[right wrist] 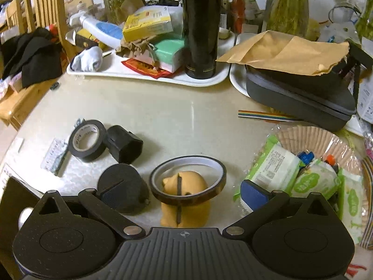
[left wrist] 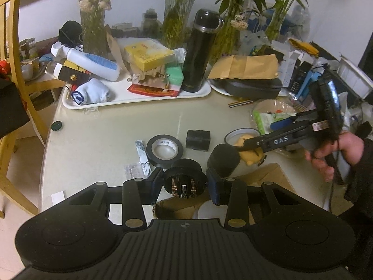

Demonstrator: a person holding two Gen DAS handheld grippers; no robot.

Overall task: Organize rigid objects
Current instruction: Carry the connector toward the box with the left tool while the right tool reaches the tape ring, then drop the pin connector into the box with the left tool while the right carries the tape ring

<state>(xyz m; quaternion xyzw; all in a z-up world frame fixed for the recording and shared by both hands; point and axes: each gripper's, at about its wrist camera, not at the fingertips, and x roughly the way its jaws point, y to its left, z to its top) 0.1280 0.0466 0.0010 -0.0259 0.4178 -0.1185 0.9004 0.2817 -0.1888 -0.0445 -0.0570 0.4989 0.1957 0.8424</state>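
My left gripper [left wrist: 185, 178] is shut on a black round socket [left wrist: 185, 184] with metal contacts showing inside. It hangs above an open cardboard box [left wrist: 177, 206] at the table's near edge. My right gripper [right wrist: 184, 193] is open, and a hand holds it at the right of the left wrist view. Its jaws stand wide on either side of a yellow toy figure [right wrist: 186, 186] ringed by an amber tape roll [right wrist: 186, 168]. A black cylinder [right wrist: 123, 186] sits just behind its left finger [right wrist: 112, 193]. A black tape roll [right wrist: 87, 141] and a black block [right wrist: 124, 145] lie further left.
A white tray [left wrist: 139, 98] at the back holds a tall black flask [left wrist: 200, 51], bottles and boxes. A grey case [right wrist: 298, 98] under a brown envelope lies back right. A basket of wipe packs [right wrist: 303, 175] is at right. Glass vases line the wall, with wooden chairs [left wrist: 14, 70] left.
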